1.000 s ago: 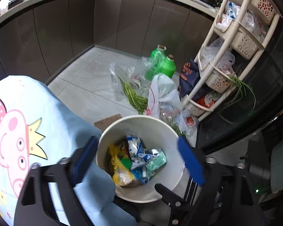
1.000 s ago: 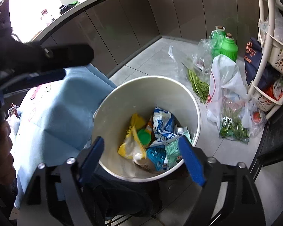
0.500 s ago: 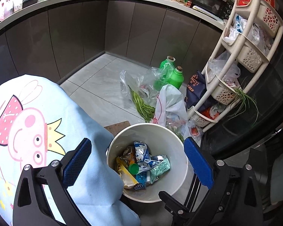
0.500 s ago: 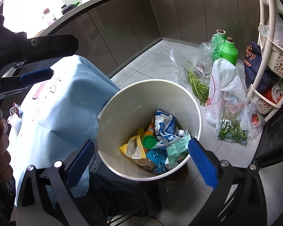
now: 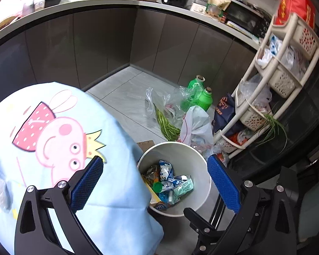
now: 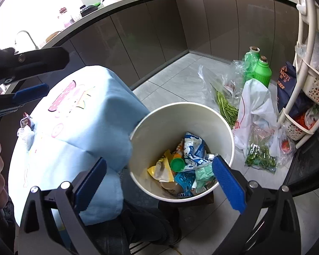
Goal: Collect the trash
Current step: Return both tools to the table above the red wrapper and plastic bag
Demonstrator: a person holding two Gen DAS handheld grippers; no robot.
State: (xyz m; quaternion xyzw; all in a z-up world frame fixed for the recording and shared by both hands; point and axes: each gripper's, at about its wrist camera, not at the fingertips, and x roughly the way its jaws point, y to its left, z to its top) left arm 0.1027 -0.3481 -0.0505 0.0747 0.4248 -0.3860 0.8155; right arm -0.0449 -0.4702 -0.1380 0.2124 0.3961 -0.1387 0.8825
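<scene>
A white round bin (image 5: 198, 161) (image 6: 159, 127) stands on the floor beside a table with a light blue cartoon cloth (image 5: 53, 127) (image 6: 80, 114). Inside lie several wrappers (image 5: 170, 182) (image 6: 191, 161) and a green cap (image 6: 177, 164). My left gripper (image 5: 155, 182) is open and empty, above the table edge and bin. My right gripper (image 6: 157, 180) is open and empty, above the bin's near rim. A small wrapper and crumpled tissue (image 6: 26, 127) lie on the cloth at the left. The left gripper's blue pad (image 6: 29, 93) shows in the right wrist view.
Bags of green vegetables (image 5: 165, 119) (image 6: 259, 153), two green bottles (image 5: 202, 97) (image 6: 259, 70) and a white plastic bag (image 6: 255, 110) lie on the tiled floor. A white basket rack (image 5: 276, 74) stands at the right. Dark cabinets (image 5: 117, 42) run behind.
Both grippers have risen and pulled back from the bin, so it looks smaller. More of the cloth-covered table shows in both views.
</scene>
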